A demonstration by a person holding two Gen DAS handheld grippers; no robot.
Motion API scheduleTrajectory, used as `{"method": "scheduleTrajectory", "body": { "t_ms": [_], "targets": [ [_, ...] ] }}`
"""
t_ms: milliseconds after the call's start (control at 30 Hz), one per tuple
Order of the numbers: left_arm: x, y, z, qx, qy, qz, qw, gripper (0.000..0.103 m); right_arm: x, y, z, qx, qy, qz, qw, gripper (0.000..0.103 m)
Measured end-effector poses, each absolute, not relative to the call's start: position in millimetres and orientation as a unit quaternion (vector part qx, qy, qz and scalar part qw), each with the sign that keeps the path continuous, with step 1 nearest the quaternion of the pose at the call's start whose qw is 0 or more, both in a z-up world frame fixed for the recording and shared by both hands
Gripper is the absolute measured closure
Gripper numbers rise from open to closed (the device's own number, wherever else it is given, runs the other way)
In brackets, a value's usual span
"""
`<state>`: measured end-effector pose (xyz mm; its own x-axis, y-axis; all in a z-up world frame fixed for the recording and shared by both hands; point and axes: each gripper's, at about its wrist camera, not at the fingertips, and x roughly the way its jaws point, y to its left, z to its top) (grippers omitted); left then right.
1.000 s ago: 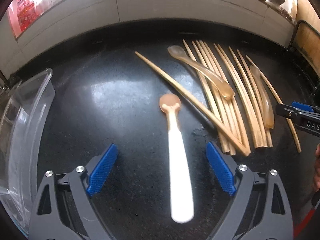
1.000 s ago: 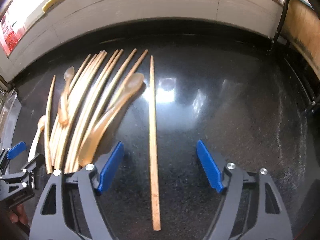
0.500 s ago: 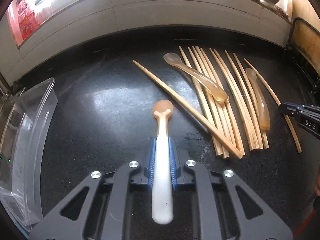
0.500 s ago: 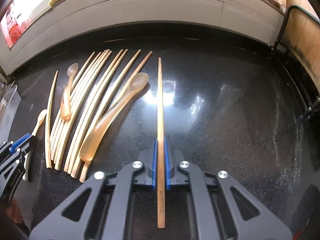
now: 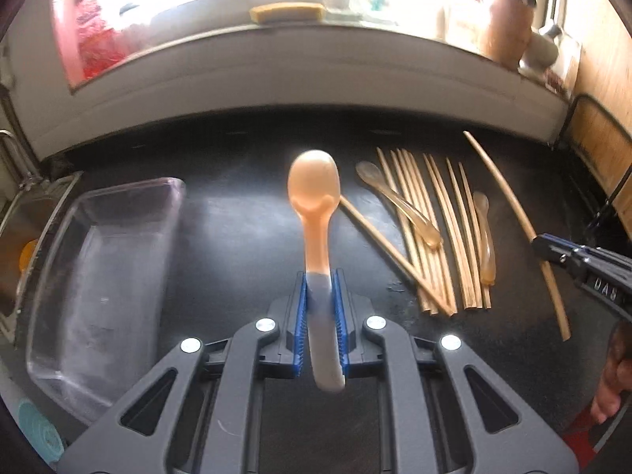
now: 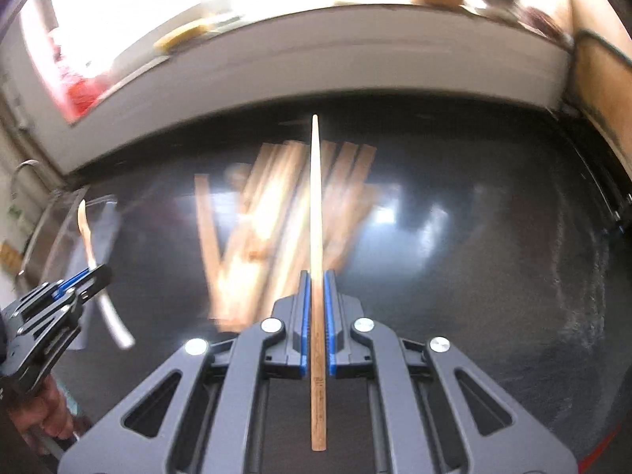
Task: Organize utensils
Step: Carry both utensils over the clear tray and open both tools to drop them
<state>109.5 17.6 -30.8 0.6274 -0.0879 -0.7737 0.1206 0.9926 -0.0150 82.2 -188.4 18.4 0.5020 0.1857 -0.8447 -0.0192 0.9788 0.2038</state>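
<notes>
My left gripper [image 5: 319,282] is shut on the white handle of a small spoon [image 5: 314,181] with a peach bowl, held up off the black counter [image 5: 237,237]. My right gripper [image 6: 315,280] is shut on a single wooden chopstick [image 6: 315,197], also lifted; that chopstick [image 5: 509,201] and the gripper [image 5: 553,251] appear at the right of the left wrist view. A row of wooden chopsticks [image 5: 434,233] with two translucent amber spoons [image 5: 399,201] lies on the counter. In the right wrist view the pile [image 6: 268,229] is blurred.
A clear plastic tray [image 5: 102,276] sits on the counter at the left, beside a sink [image 5: 23,237]. A white tiled sill [image 5: 316,71] with jars runs along the back. A wire rack [image 5: 592,150] stands at the right edge. A hand [image 6: 43,407] holds the left gripper.
Both grippers closed, the left on the spoon and the right on the chopstick, then rose off the counter with them. The tray has come further into the left wrist view.
</notes>
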Motion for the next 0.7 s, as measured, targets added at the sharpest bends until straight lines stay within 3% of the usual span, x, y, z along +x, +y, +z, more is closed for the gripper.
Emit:
{"method": "scheduleTrajectory", "body": {
  "t_ms": [400, 700],
  "targets": [
    [93, 170, -4, -0.033, 0.436, 0.050, 0.898, 0.091, 95, 0, 59, 0.050, 0.505, 0.247, 0.825, 0.096],
    [98, 245, -8, -0.074, 0.454, 0.087, 0.884, 0.091, 135, 103, 48, 0.061, 0.562, 0.303, 0.767, 0.096]
  ]
}}
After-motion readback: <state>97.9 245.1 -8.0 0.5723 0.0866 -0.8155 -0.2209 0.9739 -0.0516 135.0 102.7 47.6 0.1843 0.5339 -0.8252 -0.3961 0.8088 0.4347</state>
